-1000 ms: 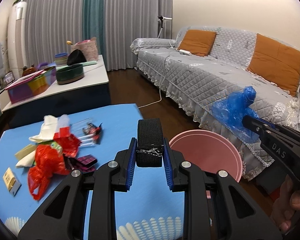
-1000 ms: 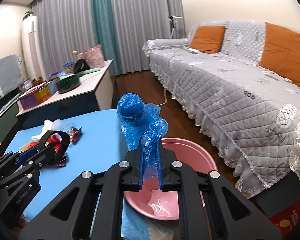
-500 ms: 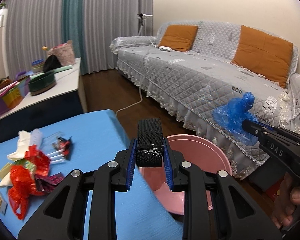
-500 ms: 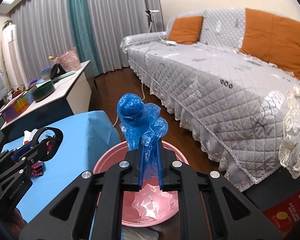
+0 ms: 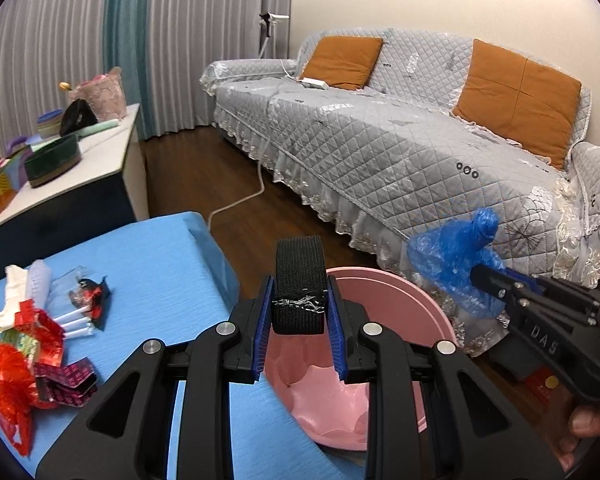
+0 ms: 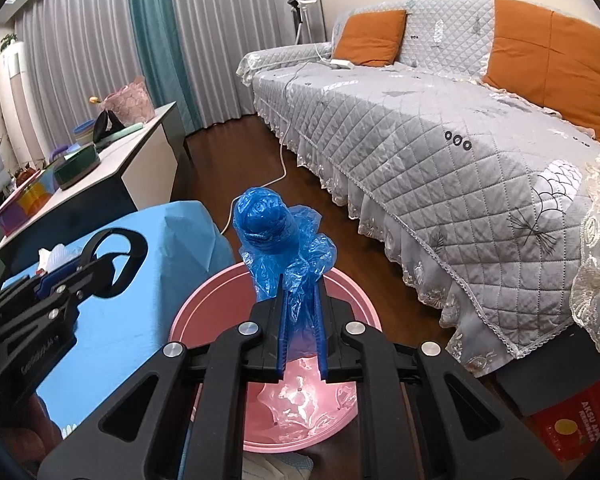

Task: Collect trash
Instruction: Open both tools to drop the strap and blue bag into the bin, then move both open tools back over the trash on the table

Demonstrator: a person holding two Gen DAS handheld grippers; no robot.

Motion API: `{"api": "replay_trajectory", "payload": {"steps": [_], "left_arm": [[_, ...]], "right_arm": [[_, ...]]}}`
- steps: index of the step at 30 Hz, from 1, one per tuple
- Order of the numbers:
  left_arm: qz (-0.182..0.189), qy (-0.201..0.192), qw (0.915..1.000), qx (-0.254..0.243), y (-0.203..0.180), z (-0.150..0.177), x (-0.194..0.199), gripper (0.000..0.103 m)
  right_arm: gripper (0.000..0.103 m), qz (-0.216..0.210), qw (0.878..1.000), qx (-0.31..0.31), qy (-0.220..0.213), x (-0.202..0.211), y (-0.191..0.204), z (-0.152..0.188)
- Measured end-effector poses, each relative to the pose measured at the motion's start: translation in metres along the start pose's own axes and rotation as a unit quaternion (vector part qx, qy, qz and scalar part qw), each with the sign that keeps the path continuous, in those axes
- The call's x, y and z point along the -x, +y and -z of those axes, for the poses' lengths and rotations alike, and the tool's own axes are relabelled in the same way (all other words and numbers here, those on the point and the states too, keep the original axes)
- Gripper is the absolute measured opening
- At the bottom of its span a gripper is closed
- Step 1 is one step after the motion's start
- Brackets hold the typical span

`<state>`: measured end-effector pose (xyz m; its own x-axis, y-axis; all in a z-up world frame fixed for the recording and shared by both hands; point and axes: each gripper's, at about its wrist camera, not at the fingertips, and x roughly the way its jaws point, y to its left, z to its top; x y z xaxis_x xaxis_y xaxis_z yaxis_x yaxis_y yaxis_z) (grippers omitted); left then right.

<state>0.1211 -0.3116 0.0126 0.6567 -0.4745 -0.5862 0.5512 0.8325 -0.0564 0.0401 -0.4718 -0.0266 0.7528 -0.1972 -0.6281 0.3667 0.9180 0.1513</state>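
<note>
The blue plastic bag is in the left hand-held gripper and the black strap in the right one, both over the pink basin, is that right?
The sides are swapped. The right wrist view shows the blue plastic bag between the right hand-held gripper, whose jaws are opening; the left hand-held gripper clamps the black strap. Both are over the pink basin.

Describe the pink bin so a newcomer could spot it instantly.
Find the long grey quilted sofa, then the blue-covered table facing it. On the floor between them, against the table's corner, sits the pink bin: round, open-topped, lined with pink plastic, the only pink container at floor level.
</note>
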Motion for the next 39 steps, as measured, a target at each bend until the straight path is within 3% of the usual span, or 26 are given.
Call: {"api": "replay_trajectory", "payload": {"steps": [1, 2, 4, 5, 8, 11, 13, 22, 31, 37, 39], "left_arm": [[0.01, 0.007, 0.9999, 0.0, -0.001, -0.001, -0.004, 0.027], [0.017, 0.014, 0.9998, -0.001, -0.001, -0.002, -0.007, 0.038], [0.021, 0.023, 0.9995, 0.001, 0.0, -0.002, -0.011, 0.057], [0.021, 0.022, 0.9995, 0.004, 0.003, -0.001, -0.011, 0.058], [0.018, 0.022, 0.9995, 0.016, 0.011, 0.003, -0.007, 0.058], [0.012, 0.02, 0.9995, 0.022, 0.019, 0.005, 0.0, 0.058], [0.01, 0.018, 0.9995, 0.023, 0.023, 0.005, 0.006, 0.058], [-0.006, -0.001, 0.9992, 0.039, 0.051, 0.01, 0.046, 0.058], [-0.04, -0.014, 0.9974, 0.057, 0.089, 0.023, 0.085, 0.058], [-0.074, -0.025, 0.9939, 0.078, 0.126, 0.038, 0.113, 0.058], [-0.087, -0.028, 0.9917, 0.09, 0.141, 0.045, 0.122, 0.058]], "right_arm": [[0.015, 0.0, 1.0, 0.001, 0.003, -0.002, 0.001, 0.0], [0.02, 0.002, 1.0, 0.003, 0.007, -0.004, 0.001, 0.001], [0.051, 0.013, 1.0, 0.001, 0.007, -0.005, 0.0, 0.001], [0.069, 0.018, 1.0, -0.002, 0.003, -0.005, -0.001, 0.001], [0.075, 0.02, 1.0, -0.004, 0.003, -0.005, -0.002, -0.001], [0.092, 0.026, 1.0, -0.01, 0.003, -0.005, -0.001, -0.002], [0.097, 0.027, 1.0, -0.01, 0.006, -0.005, 0.001, -0.003], [0.098, 0.031, 0.999, -0.035, 0.016, 0.001, 0.013, -0.01], [0.095, -0.026, 0.999, -0.012, -0.015, 0.024, 0.05, -0.005], [0.076, -0.071, 0.997, -0.001, -0.033, 0.034, 0.088, -0.002], [0.063, -0.08, 0.996, 0.013, -0.044, 0.037, 0.104, 0.0]]}}
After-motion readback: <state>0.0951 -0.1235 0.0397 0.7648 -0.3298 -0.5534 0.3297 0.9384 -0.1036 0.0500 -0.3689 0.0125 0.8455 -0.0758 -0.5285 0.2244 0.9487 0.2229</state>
